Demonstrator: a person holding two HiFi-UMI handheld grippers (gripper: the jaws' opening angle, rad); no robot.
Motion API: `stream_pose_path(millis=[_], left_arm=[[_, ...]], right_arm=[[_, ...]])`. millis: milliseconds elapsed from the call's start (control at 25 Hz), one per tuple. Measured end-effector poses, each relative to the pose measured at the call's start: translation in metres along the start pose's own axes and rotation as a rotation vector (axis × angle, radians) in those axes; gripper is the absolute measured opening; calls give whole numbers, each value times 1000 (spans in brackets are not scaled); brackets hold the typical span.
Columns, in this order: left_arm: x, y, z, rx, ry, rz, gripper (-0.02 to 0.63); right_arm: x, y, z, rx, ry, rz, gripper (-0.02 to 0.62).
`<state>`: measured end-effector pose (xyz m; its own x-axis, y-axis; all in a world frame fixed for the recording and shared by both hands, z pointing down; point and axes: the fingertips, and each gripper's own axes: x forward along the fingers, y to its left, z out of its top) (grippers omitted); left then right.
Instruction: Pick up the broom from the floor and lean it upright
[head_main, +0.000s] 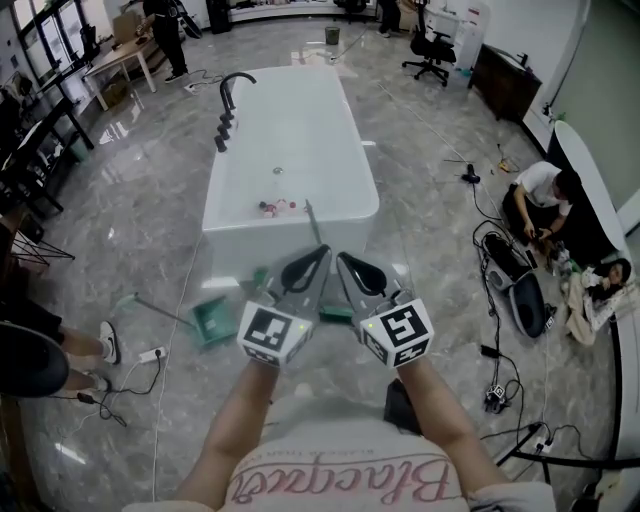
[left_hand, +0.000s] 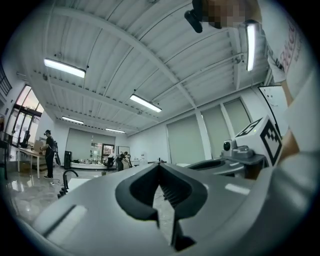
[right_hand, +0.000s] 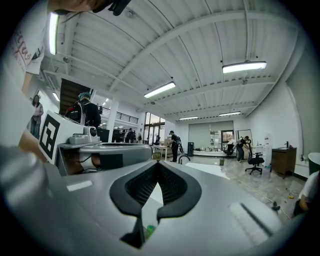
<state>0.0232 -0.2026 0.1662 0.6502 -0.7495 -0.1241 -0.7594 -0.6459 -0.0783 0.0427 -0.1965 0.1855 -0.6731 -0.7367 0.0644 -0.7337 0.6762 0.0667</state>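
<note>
The broom's thin handle (head_main: 312, 222) runs up across the front wall of the white bathtub (head_main: 230, 225) and seems to lean on it. Its green head (head_main: 335, 313) shows on the floor between my two grippers, mostly hidden by them. My left gripper (head_main: 322, 252) and right gripper (head_main: 342, 258) are held side by side in front of my chest, above the broom head. Both point level toward the tub and touch nothing. The left gripper (left_hand: 160, 165) has its tips together and is empty. The right gripper (right_hand: 158, 164) is also shut and empty.
A green dustpan (head_main: 212, 322) with a long handle lies on the floor left of the broom. The tub carries a black faucet (head_main: 230, 95). Two people (head_main: 540, 195) sit among cables at the right. Someone's feet (head_main: 105, 345) stand at the left. An office chair (head_main: 432, 50) is far back.
</note>
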Motion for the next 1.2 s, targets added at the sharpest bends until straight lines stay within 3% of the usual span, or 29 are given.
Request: stream_pose_path(millis=[240, 1200], left_arm=[[2, 11, 13, -9, 36, 73, -2], [4, 6, 11, -57, 25, 53, -2]], right_arm=[[-5, -3, 19, -43, -19, -38, 1], [-5, -6, 19, -19, -36, -93, 0]])
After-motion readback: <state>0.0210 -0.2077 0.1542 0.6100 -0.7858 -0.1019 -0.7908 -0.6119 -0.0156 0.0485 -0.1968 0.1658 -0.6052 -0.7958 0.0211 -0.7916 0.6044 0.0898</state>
